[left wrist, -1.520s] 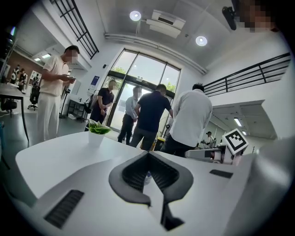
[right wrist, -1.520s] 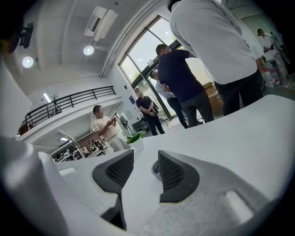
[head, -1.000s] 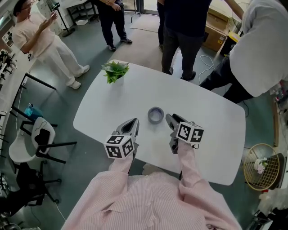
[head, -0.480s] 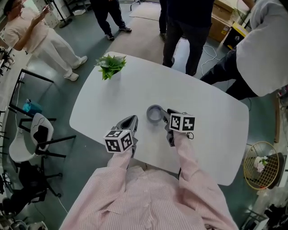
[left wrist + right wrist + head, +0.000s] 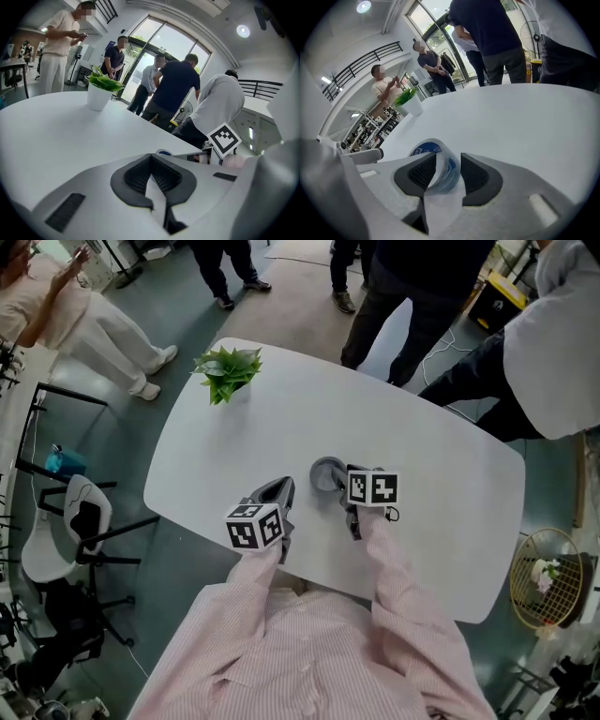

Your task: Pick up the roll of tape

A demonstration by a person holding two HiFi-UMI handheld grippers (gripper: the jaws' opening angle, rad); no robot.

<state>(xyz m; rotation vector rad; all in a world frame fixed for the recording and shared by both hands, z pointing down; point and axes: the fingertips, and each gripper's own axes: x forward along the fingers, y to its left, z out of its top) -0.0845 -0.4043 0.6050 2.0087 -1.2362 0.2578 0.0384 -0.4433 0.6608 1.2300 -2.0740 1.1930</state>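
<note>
A: Where does the roll of tape sit for the right gripper?

B: Right in its jaws. The roll lies flat on the white worktop, and the jaws straddle its near wall: one reaches down inside the ring, the other stands outside it. That is probably why the gripper comes in over the rim (a flat ring offers little else to pinch).

A: Are those jaws pressing on it?

B: They stand apart by little more than the wall's thickness, with a pad close on each side. The right gripper view shows a sliver of gap at the outer pad. The grip looks not yet made, and the roll rests on the worktop, unlifted.

A: And the left gripper?

B: Its jaws are together with nothing between them. The roll lies beyond their tips and off to the right, well clear. That gripper likely sits low and aside to leave the right one room.

A: What does the next move call for?

B: Probably closing squarely on the wall before lifting, since a skewed pinch could let the ring swing or slip.
</note>
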